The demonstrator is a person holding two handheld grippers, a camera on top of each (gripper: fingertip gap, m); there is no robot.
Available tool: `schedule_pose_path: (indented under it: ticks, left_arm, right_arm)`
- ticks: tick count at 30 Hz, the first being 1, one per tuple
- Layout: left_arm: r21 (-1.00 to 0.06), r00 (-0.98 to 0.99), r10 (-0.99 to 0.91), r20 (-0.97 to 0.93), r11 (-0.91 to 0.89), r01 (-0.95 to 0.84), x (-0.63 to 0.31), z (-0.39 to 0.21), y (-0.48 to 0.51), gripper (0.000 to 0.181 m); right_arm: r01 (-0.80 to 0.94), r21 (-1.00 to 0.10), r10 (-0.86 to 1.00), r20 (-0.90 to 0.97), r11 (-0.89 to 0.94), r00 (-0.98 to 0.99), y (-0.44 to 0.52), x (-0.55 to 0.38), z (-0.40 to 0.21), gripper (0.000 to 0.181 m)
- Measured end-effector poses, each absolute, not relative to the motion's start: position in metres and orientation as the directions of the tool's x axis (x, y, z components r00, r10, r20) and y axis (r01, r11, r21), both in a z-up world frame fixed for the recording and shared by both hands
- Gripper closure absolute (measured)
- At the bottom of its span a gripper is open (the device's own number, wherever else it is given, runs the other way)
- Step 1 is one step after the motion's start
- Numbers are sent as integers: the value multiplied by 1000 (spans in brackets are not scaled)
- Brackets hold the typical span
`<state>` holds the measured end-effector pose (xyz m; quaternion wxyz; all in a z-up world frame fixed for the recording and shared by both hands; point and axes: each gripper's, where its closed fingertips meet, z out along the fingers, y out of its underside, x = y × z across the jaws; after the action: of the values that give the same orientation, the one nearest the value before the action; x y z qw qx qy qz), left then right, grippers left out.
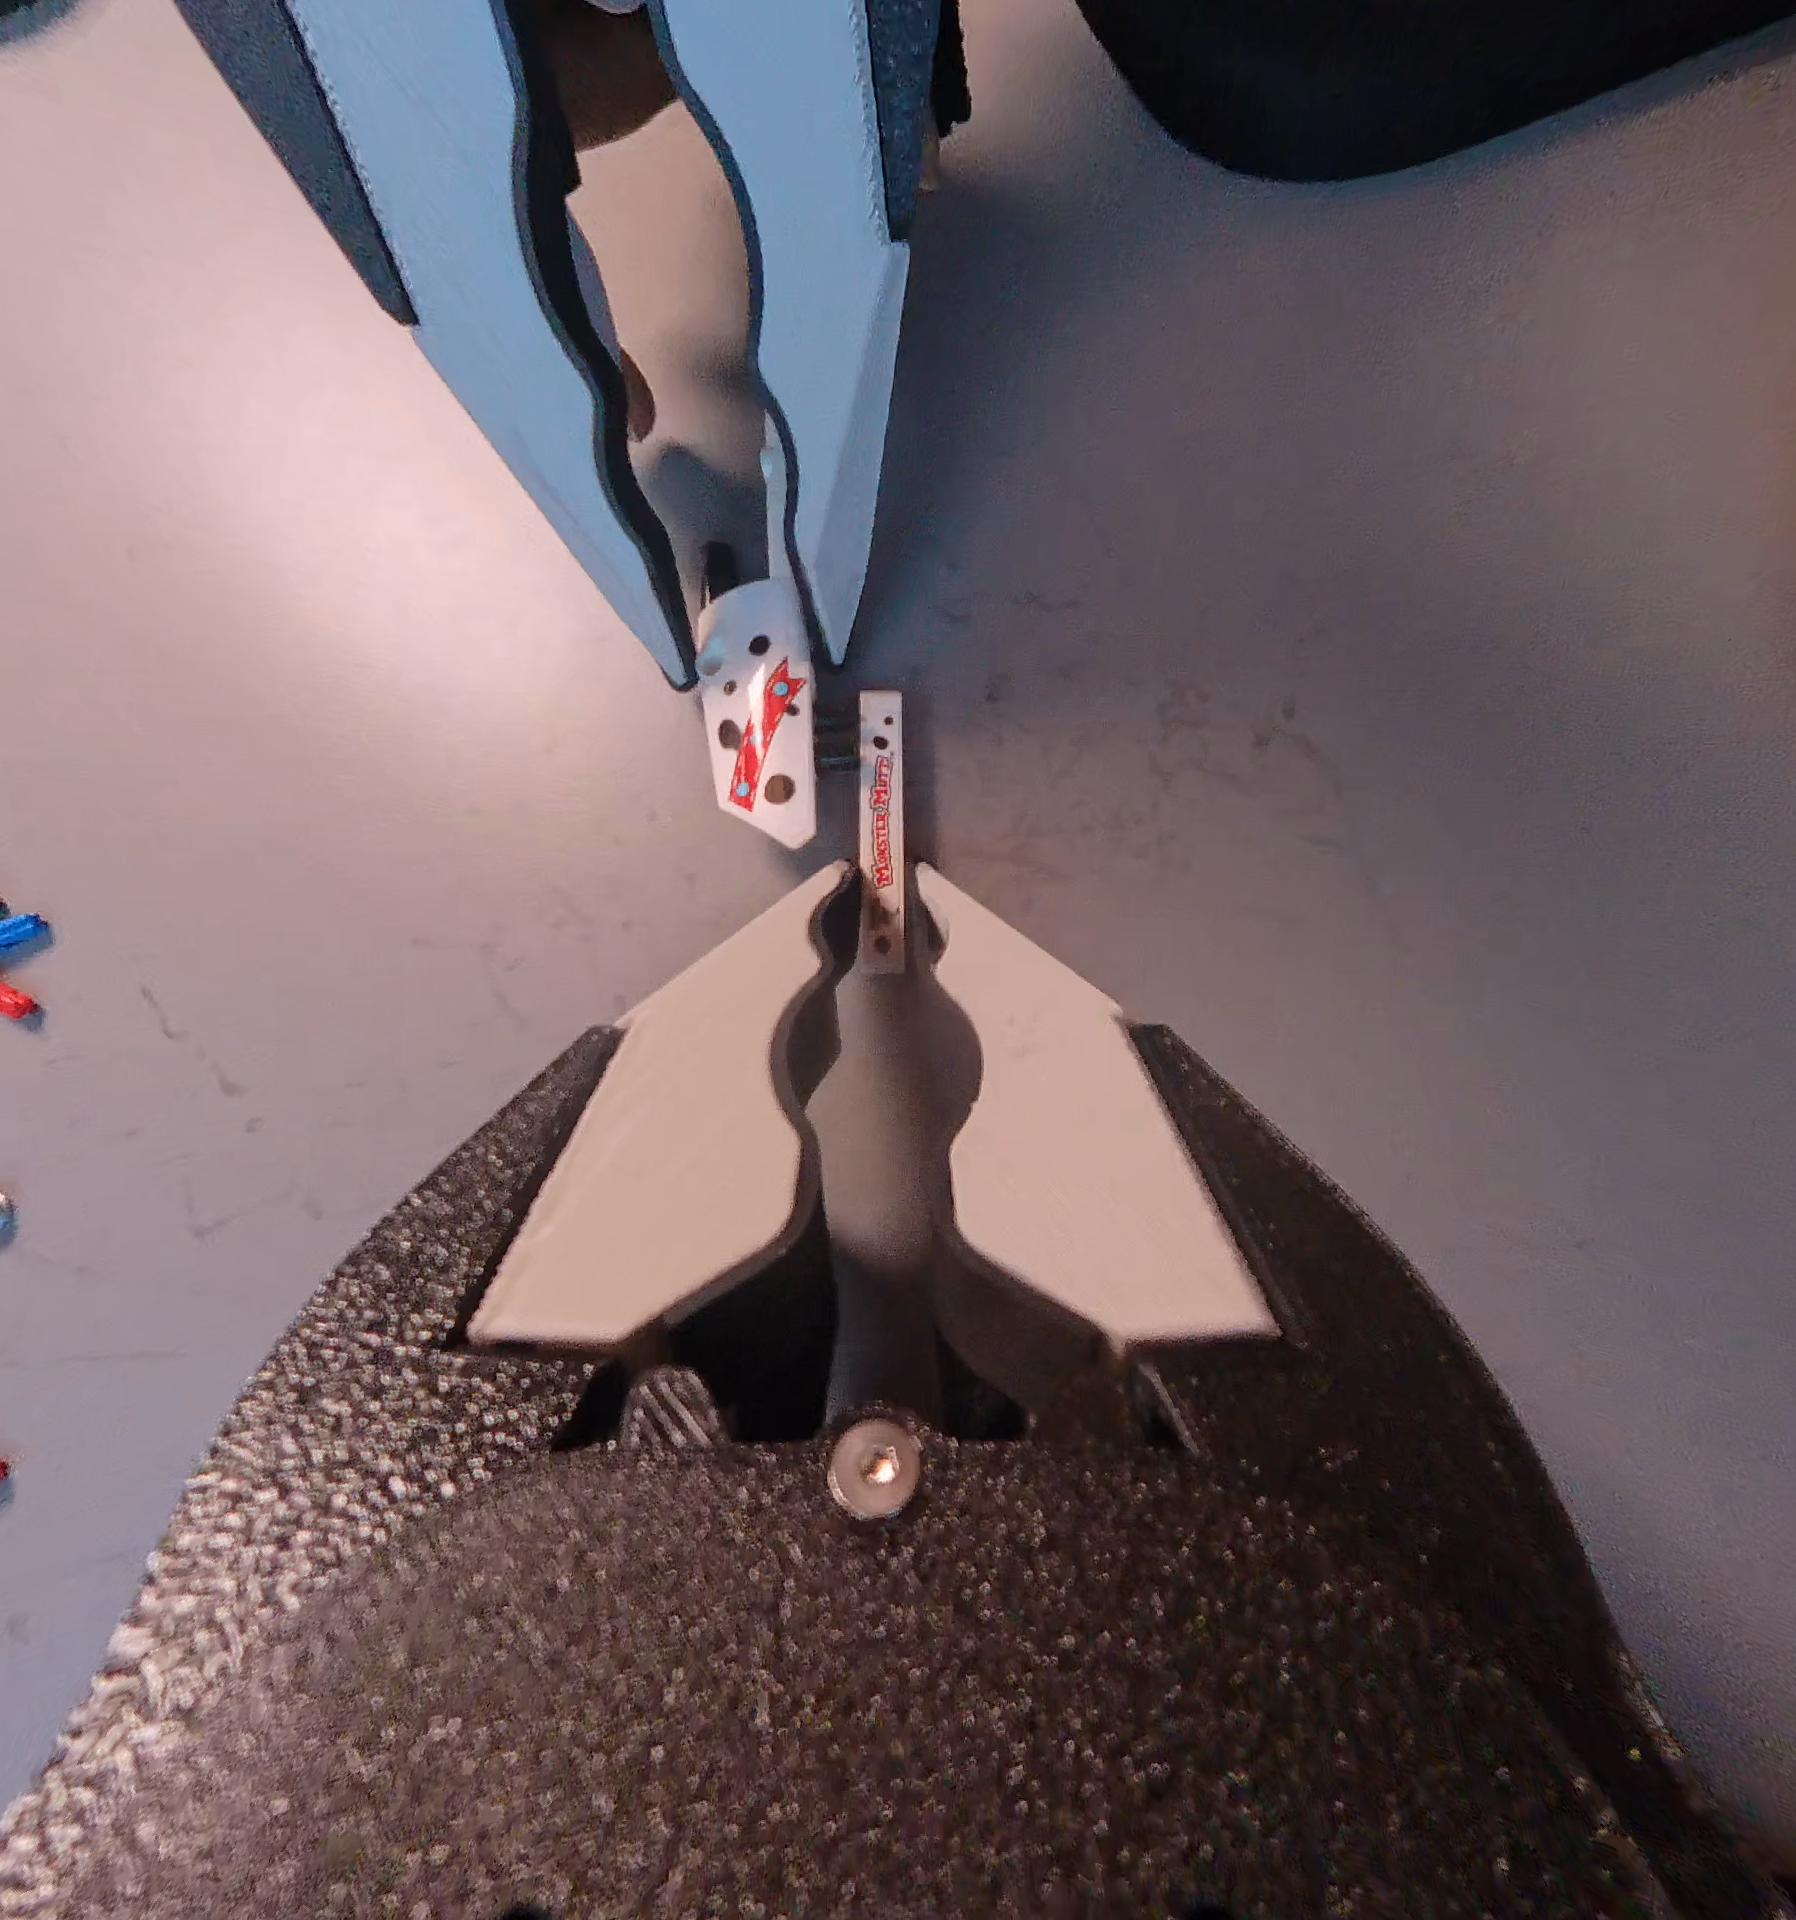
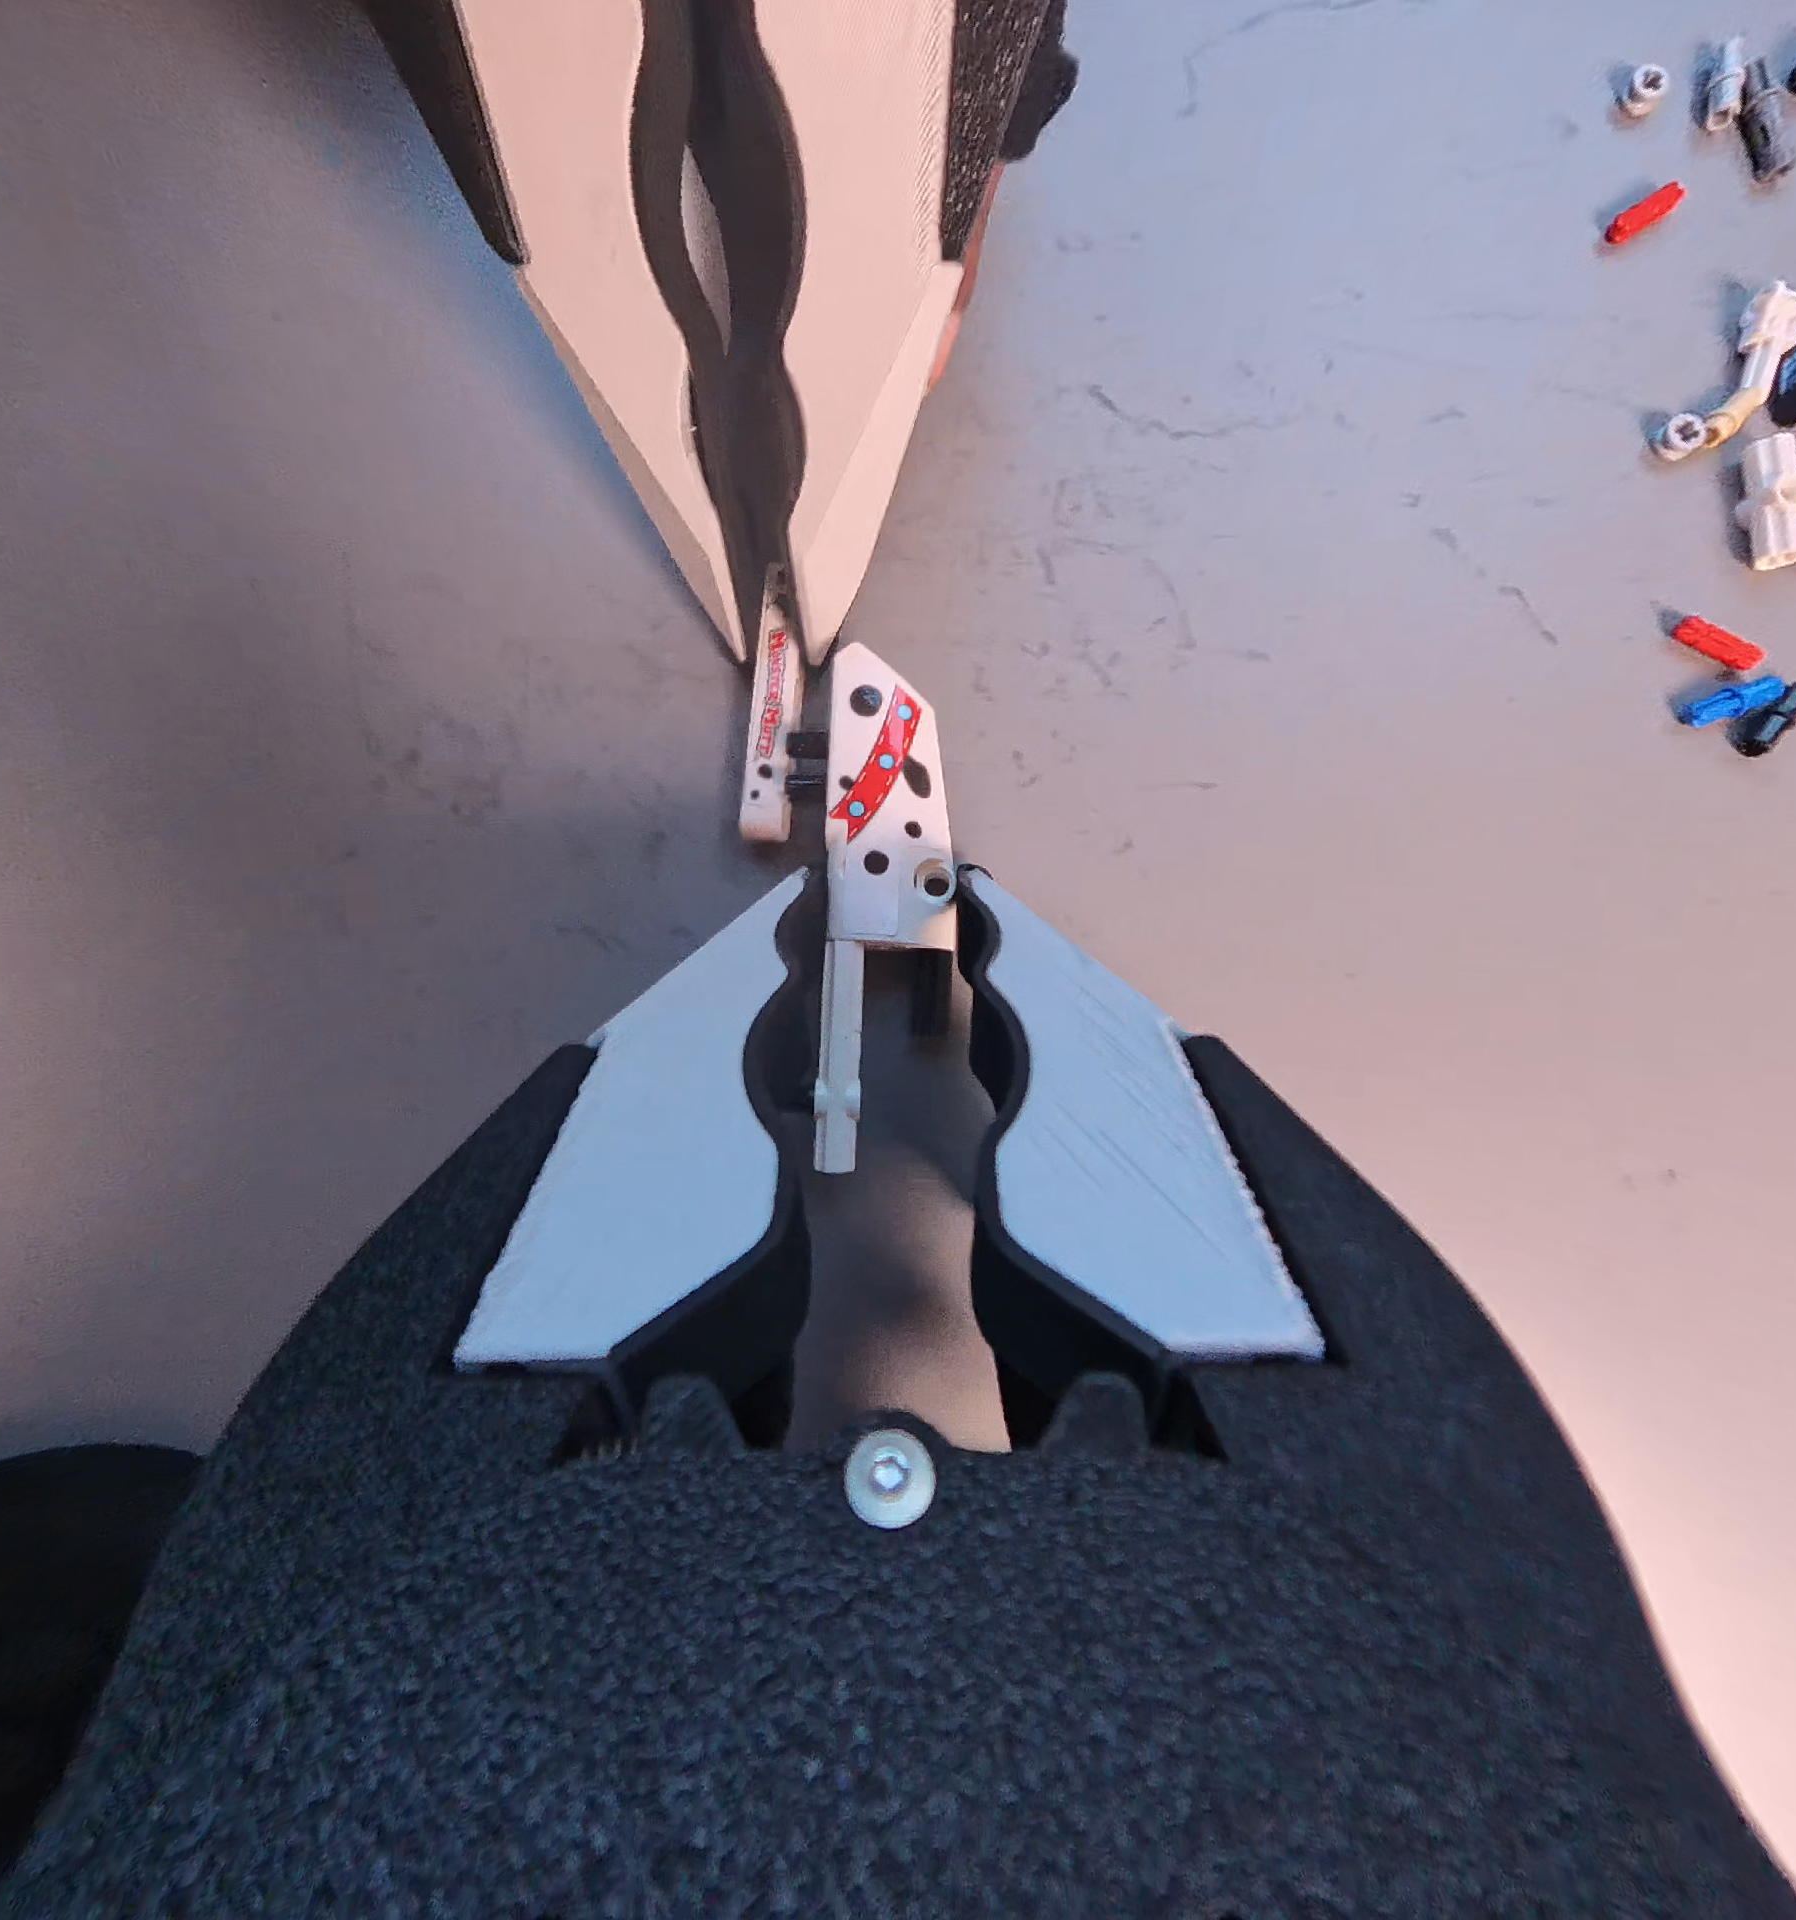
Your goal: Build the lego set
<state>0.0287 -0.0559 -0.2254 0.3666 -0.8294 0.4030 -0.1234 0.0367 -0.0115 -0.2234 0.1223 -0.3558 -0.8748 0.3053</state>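
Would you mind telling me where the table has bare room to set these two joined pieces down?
The table is bare between the grippers and the scatter of loose pieces along the right wrist view's right edge. The stretch on the opposite side of the grippers is bare too. Only that scatter is crowded.

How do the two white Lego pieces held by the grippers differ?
The spotted panel is broad with one slanted corner and carries a red band; the narrow beam is slim, straight, with red writing. The right gripper holds the panel, the left gripper the beam. Both are white, black-dotted, linked by black pins.
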Motion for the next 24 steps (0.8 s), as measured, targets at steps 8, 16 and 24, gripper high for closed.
schedule_pose_path:
  ticks: [8, 16, 24]
  left_arm:
    - [-699, 620, -742, -257, -301, -649, 23, -218, -56, 174]
    - [-680, 634, -731, -253, -331, -654, 25, -224, -57, 174]
    - [-669, 619, -728, -296, -305, -678, 25, -224, -57, 174]
  right_arm:
    - [546, -558, 709, 112, 624, -696, -10, 31, -223, 157]
    - [535, -526, 701, 179, 662, -691, -13, 33, -222, 157]
    - [533, -497, 703, 257, 685, -663, -10, 34, -221, 157]
